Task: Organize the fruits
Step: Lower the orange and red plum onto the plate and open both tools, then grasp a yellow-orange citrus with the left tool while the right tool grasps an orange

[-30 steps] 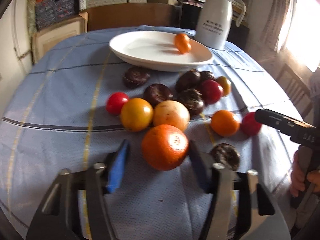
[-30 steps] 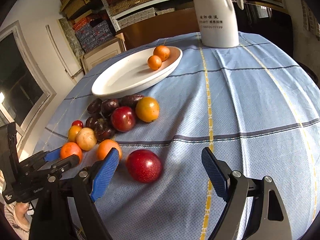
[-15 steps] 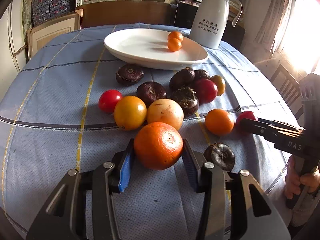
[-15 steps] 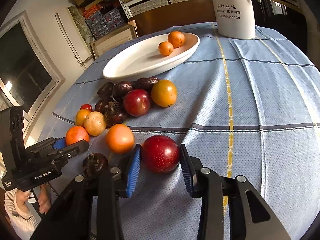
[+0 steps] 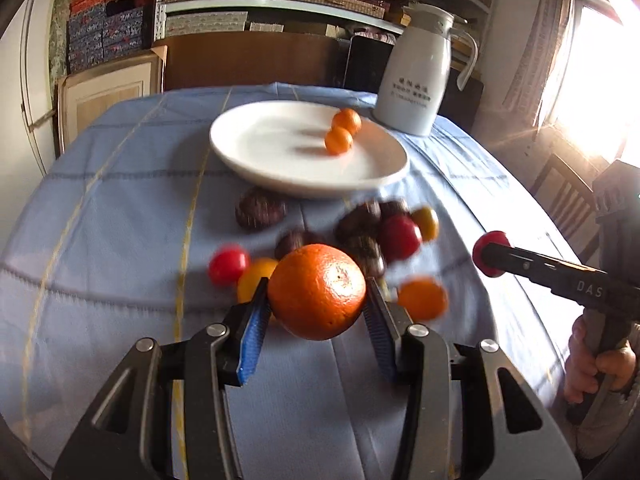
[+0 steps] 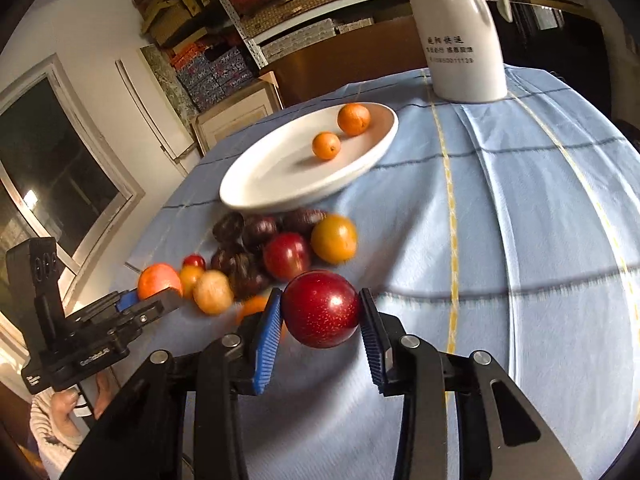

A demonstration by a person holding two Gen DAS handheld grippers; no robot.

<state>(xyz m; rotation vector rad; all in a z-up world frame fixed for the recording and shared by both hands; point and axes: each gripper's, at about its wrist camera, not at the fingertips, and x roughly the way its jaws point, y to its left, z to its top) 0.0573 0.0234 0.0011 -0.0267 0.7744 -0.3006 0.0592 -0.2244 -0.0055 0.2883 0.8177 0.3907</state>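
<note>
Fruit gripped in both: left gripper point(image 5: 316, 312) clamps the orange point(image 5: 317, 291), right gripper point(image 6: 320, 330) the plum point(image 6: 321, 309); you carry them next to the plate point(image 5: 256, 160).

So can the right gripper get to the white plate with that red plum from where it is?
Probably yes. The right gripper grips the red plum, and the blue cloth toward the white plate's right rim looks free.

On my left feed the window point(image 5: 600, 92) blows out white at the right edge, flaring across the wall. Motion blur smears the loose fruit pile point(image 5: 360, 236) (the gripped fruit stays sharp). Both feeds bow hard at the edges, with dark corners; the tablecloth point(image 6: 520, 240) carries soft shadows.
</note>
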